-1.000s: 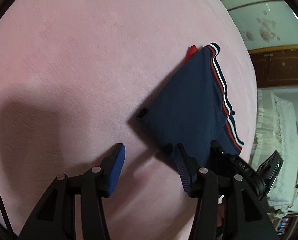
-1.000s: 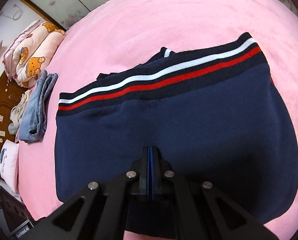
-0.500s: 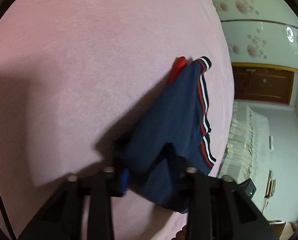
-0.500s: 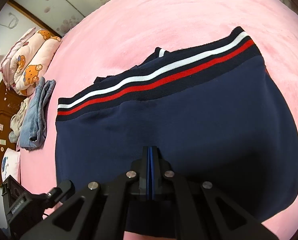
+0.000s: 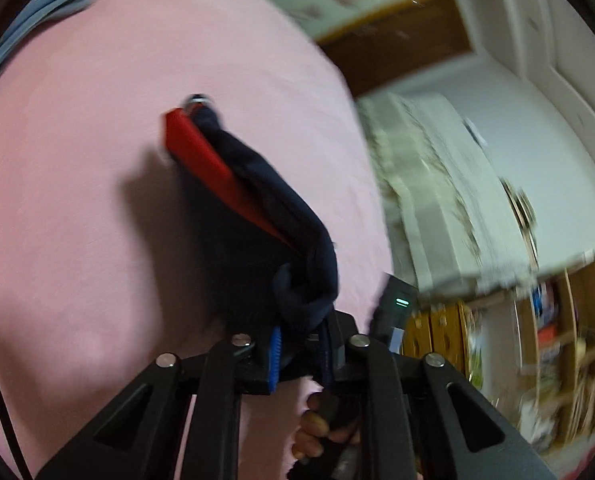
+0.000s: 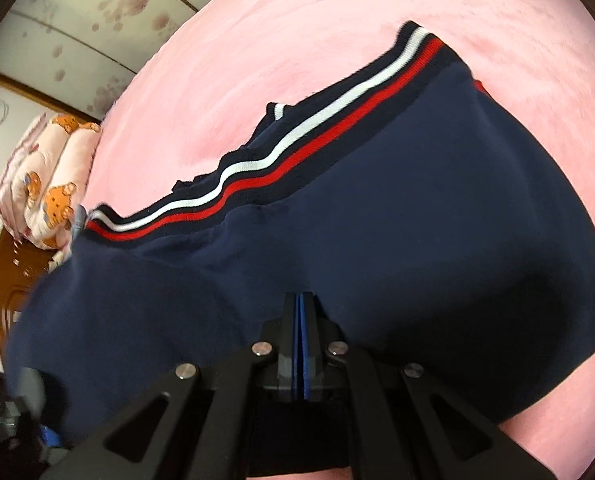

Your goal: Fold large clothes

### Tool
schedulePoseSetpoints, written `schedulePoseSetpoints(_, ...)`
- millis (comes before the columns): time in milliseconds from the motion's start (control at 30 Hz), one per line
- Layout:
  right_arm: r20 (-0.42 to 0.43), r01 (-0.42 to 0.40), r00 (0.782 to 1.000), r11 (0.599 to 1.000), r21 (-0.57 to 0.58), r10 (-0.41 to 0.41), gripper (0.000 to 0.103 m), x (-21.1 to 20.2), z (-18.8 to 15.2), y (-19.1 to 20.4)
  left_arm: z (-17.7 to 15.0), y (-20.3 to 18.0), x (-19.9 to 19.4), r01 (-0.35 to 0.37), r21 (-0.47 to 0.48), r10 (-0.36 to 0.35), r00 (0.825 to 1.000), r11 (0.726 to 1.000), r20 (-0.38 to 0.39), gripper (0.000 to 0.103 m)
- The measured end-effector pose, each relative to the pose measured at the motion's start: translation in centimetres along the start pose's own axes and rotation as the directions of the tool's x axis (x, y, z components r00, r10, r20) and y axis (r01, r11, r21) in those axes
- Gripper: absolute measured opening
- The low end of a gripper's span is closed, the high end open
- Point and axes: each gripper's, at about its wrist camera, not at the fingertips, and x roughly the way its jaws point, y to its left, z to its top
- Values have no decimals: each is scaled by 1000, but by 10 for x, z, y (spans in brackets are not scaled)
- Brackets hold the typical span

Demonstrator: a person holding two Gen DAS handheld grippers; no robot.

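A folded navy garment (image 6: 377,240) with a white and red striped hem lies on the pink bed cover (image 6: 297,60). My right gripper (image 6: 302,344) is shut on its near edge, blue pads pressed together. In the left wrist view the garment (image 5: 253,232) shows edge-on, with a red layer along its upper side. My left gripper (image 5: 301,344) is shut on its bunched near corner, which is lifted off the bed. The other gripper's body (image 5: 393,316) and a hand show just behind it.
A folded bear-print quilt (image 6: 53,184) and a wooden headboard (image 6: 13,280) are at the far left of the bed. Blue-grey clothes (image 5: 37,16) lie at the bed's far end. The bed edge, a lace-covered surface (image 5: 437,184) and wooden shelves (image 5: 537,340) are to the right.
My left gripper moved in from open and closed on the garment's corner, then lifted and swung with it; the view is blurred. My right gripper stayed shut on the garment, which tilted.
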Motion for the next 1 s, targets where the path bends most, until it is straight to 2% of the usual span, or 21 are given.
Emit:
schedulePoseSetpoints(133, -38, -44, 998, 999, 21, 45, 0, -5, 5, -14, -3, -44, 20, -6, 132, 10, 1000, 991, -29, 10)
schedulePoseSetpoints(233, -83, -89, 992, 995, 47, 93, 0, -9, 12, -32, -10, -62, 37, 7, 139, -1, 999, 990, -46, 10)
schedulePoseSetpoints(333, -124, -147, 981, 988, 51, 152, 0, -17, 20, -49, -23, -81, 51, -8, 184, 20, 998, 983, -63, 10)
schedulePoseSetpoints(433, -114, -202, 972, 978, 48, 206, 0, -38, 34, -70, -36, -92, 67, -32, 219, 54, 994, 975, -98, 10)
schedulePoseSetpoints(500, -84, -192, 977, 981, 39, 195, 0, -55, 47, -86, -46, -98, 85, -64, 244, 97, 988, 968, -124, 10)
schedulePoseSetpoints(600, -50, -172, 983, 984, 48, 175, 0, -78, 70, -119, -63, -102, 115, -110, 276, 165, 968, 955, -188, 10)
schedulePoseSetpoints(667, -35, -145, 988, 987, 64, 147, 0, -88, 87, -144, -78, -105, 139, -157, 313, 234, 945, 937, -228, 10)
schedulePoseSetpoints(767, -31, -115, 993, 992, 44, 116, 4, -101, 105, -162, -92, -108, 160, -237, 351, 331, 913, 906, -239, 11)
schedulePoseSetpoints(833, -36, -127, 991, 992, 14, 127, 4, -106, 114, -163, -96, -112, 161, -275, 363, 368, 904, 890, -217, 14)
schedulePoseSetpoints(867, -43, -141, 989, 990, -1, 140, 4, -107, 119, -161, -97, -116, 160, -292, 368, 383, 901, 883, -203, 20)
schedulePoseSetpoints(933, -78, -181, 981, 983, -29, 179, 5, -106, 125, -151, -100, -123, 152, -312, 362, 401, 893, 878, -203, 41)
schedulePoseSetpoints(967, -100, -205, 975, 978, -37, 200, 5, -104, 126, -144, -99, -125, 149, -322, 347, 409, 887, 881, -215, 62)
schedulePoseSetpoints(1000, -125, -226, 968, 973, -43, 219, 5, -100, 127, -138, -97, -127, 144, -331, 326, 412, 884, 885, -222, 73)
